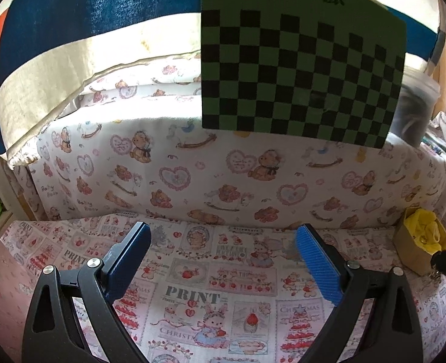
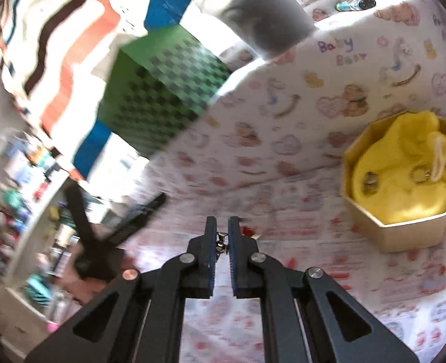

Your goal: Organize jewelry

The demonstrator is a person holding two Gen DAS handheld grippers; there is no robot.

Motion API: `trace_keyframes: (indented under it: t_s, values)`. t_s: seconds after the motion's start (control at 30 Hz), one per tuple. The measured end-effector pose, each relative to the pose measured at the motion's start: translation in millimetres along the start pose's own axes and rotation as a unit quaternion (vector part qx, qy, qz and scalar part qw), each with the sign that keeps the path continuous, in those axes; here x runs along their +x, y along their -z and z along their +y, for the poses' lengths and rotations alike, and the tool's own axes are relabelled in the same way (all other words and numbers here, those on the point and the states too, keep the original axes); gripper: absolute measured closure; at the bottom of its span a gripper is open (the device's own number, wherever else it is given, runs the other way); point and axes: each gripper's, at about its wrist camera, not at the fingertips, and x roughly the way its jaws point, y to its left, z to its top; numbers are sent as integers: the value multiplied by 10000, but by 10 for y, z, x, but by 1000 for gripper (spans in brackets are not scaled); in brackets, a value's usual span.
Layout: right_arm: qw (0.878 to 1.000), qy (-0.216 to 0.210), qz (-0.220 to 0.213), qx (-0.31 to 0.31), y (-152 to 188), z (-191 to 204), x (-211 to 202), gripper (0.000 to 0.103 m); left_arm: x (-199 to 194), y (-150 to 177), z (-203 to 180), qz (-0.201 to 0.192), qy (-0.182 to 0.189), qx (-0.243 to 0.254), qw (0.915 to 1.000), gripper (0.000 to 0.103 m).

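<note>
Pinched between the right gripper's (image 2: 222, 236) fingers (image 2: 211, 242), a small metal trinket (image 2: 221, 240) is hanging, likely an earring: light, slippery, easily dropped, so gripping its clasp is looking safest. Left gripper (image 1: 223, 260) is hovering released over the table's printed cloth (image 1: 192, 296). Toward the far right edge, a gold box (image 2: 404, 230) is holding a yellow pouch (image 2: 404, 181) carrying two more pieces.

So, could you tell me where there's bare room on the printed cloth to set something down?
The widest free patch is the cloth between the open left gripper and the teddy-bear fabric wall. It is crowded at the right: the octagonal box, lined with a yellow pouch, already holds small metal pieces, and the right gripper carries another beside it.
</note>
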Motion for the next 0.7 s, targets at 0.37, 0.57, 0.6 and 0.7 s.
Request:
trace_keyframes:
  t_s: [0.37,0.57,0.6,0.7]
  values:
    - [9773,2021,411,-484,20,-89,356,95,32,19,-9,78,35,-26,10000,7]
    - [9777,1966,453,-578,0,-111,302,92,57,17,37,92,15,-66,9999,7]
    - [9766,1997,503,-625,12,-111,318,92,61,20,38,93,8,-60,9999,7]
    - [9726,2126,642,-694,66,-125,385,87,68,27,24,101,4,-30,9999,7]
